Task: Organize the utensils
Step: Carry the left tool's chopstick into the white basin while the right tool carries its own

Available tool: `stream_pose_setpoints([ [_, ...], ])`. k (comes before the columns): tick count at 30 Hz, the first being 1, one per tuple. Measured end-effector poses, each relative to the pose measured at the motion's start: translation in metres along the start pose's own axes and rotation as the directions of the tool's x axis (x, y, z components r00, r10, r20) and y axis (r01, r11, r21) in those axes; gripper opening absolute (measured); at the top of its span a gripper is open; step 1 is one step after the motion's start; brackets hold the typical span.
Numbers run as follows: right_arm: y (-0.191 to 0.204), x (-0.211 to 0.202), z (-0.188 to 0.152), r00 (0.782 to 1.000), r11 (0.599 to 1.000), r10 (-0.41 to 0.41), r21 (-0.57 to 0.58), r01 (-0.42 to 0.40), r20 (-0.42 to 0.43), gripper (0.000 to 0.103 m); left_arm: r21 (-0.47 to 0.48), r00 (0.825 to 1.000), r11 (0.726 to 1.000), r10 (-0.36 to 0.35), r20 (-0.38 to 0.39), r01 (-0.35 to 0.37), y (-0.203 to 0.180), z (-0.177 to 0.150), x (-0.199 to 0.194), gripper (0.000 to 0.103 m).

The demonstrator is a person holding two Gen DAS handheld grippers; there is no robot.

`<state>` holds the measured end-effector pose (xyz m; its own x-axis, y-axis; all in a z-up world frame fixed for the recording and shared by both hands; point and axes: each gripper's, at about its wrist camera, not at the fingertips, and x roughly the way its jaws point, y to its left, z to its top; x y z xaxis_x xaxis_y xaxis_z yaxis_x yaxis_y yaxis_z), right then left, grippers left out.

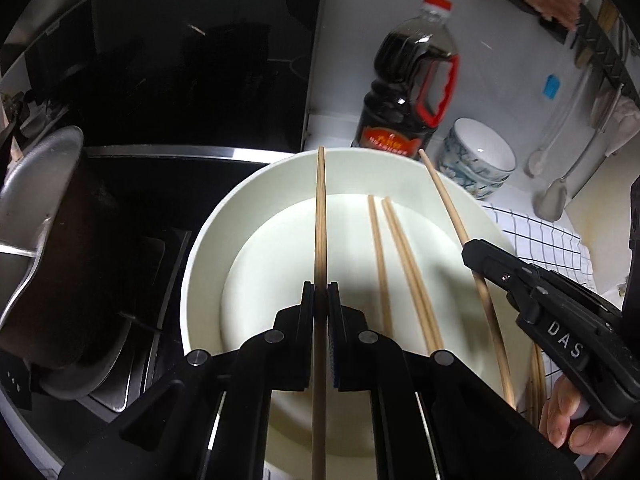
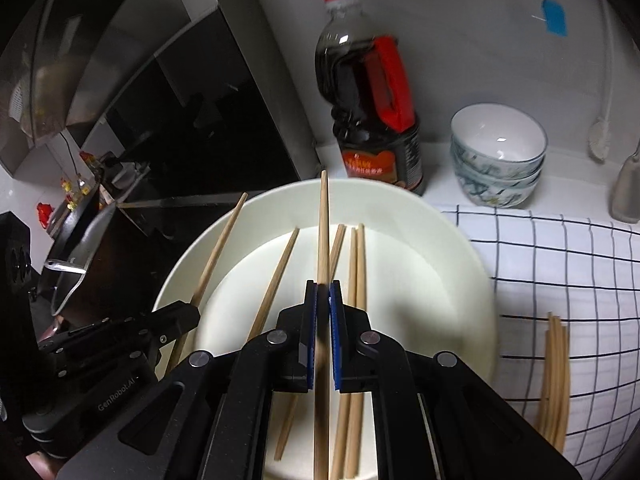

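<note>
Left wrist view: the left gripper (image 1: 320, 292) has its jaws clenched on one wooden chopstick (image 1: 320, 216), which runs straight up over a large white bowl (image 1: 224, 216). Loose chopsticks (image 1: 394, 256) lie inside the bowl. At right, the right gripper (image 1: 478, 252) pinches another chopstick (image 1: 444, 192) above the bowl's rim. A dark sauce bottle (image 1: 408, 80) and stacked patterned bowls (image 1: 478, 160) stand behind, with a metal pot (image 1: 36, 208) at left.

Right wrist view: the right gripper (image 2: 323, 292) grasps its chopstick (image 2: 323, 224) over the same white bowl (image 2: 460, 264). More chopsticks (image 2: 356, 272) rest in the bowl. The left gripper (image 2: 192, 312) holds its chopstick (image 2: 220, 248) at the left rim. A bundle of chopsticks (image 2: 554, 376) lies on a checked cloth (image 2: 560, 256) spread on the surface beside the bowl.
</note>
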<state>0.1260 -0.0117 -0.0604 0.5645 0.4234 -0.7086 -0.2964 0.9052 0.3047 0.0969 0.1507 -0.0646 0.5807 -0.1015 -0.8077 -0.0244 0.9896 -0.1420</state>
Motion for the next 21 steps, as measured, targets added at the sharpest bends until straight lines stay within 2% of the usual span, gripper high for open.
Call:
stream_pose_setpoints([
  [10, -0.004, 0.040, -0.010, 0.994, 0.998, -0.060, 0.018, 0.062, -0.088, 0.006, 0.016, 0.998, 1.000, -0.016, -0.052, 0.017, 0.008, 0.001, 0.035, 0.007],
  [17, -0.008, 0.047, -0.006, 0.989, 0.995, -0.093, 0.028, 0.097, -0.117, 0.006, 0.016, 0.997, 1.000, -0.015, -0.074, 0.016, 0.010, 0.001, 0.044, 0.008],
  [20, -0.010, 0.045, -0.005, 0.988, 0.994, -0.104, 0.032, 0.108, -0.111, 0.009, 0.011, 0.998, 1.000, -0.007, -0.066, 0.007, 0.012, 0.001, 0.039, 0.023],
  [21, -0.009, 0.044, -0.005, 0.988, 0.993, -0.110, 0.028, 0.113, -0.109, 0.009, 0.011, 0.998, 1.000, 0.003, -0.059, -0.003, 0.012, 0.002, 0.039, 0.035],
])
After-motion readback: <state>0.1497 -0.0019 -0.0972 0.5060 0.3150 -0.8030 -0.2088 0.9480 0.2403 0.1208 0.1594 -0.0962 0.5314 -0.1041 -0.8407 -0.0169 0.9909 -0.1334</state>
